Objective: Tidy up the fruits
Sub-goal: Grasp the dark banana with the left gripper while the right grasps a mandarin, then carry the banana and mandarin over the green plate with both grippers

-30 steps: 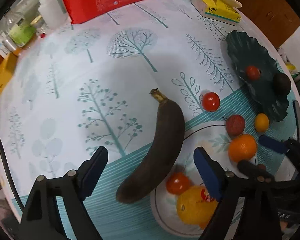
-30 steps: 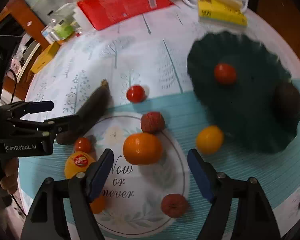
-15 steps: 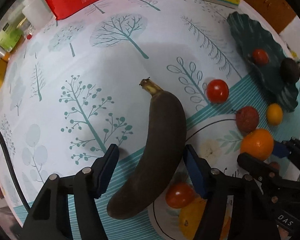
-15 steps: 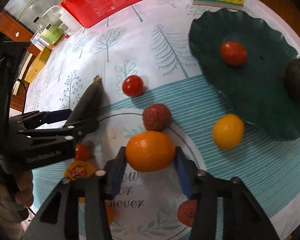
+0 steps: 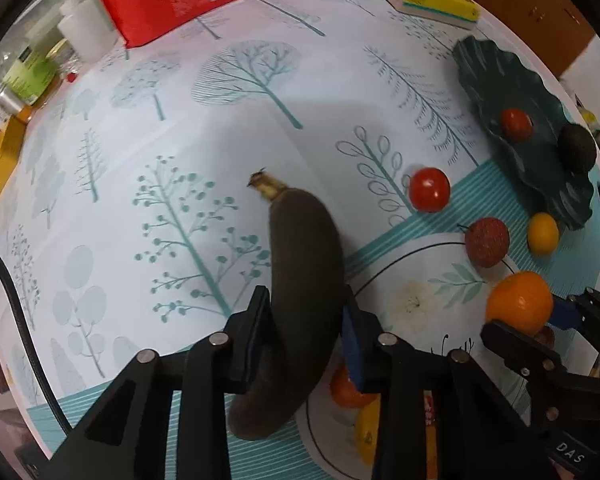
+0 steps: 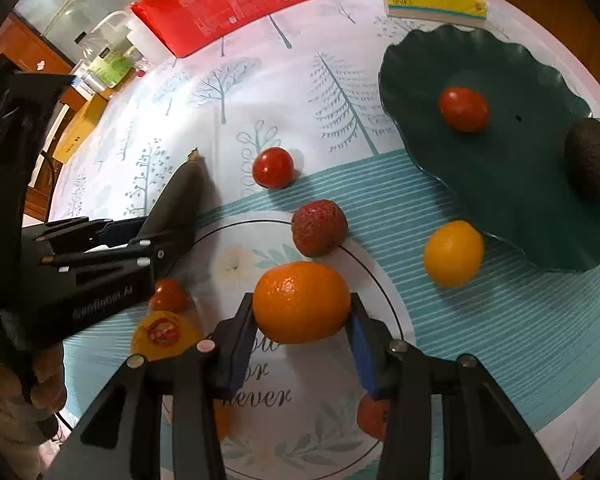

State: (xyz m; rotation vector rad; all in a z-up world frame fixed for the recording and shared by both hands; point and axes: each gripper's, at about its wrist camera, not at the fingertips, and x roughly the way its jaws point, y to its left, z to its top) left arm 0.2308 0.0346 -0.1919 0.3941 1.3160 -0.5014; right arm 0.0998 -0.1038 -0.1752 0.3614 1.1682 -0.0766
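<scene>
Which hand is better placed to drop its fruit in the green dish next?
Right: its tongs grip the round orange nearer the dark green wavy dish; the left tongs hold the blackened banana farther away.

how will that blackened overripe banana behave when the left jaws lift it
The dark brown, overripe banana is probably soft, so the left gripper may dent it. It is held near its middle, so it should stay fairly level. Its curve makes rolling unlikely.

Red packet (image 6: pixel 228 0), yellow tissue pack (image 6: pixel 432 0), tree-print tablecloth (image 5: pixel 140 160)
</scene>
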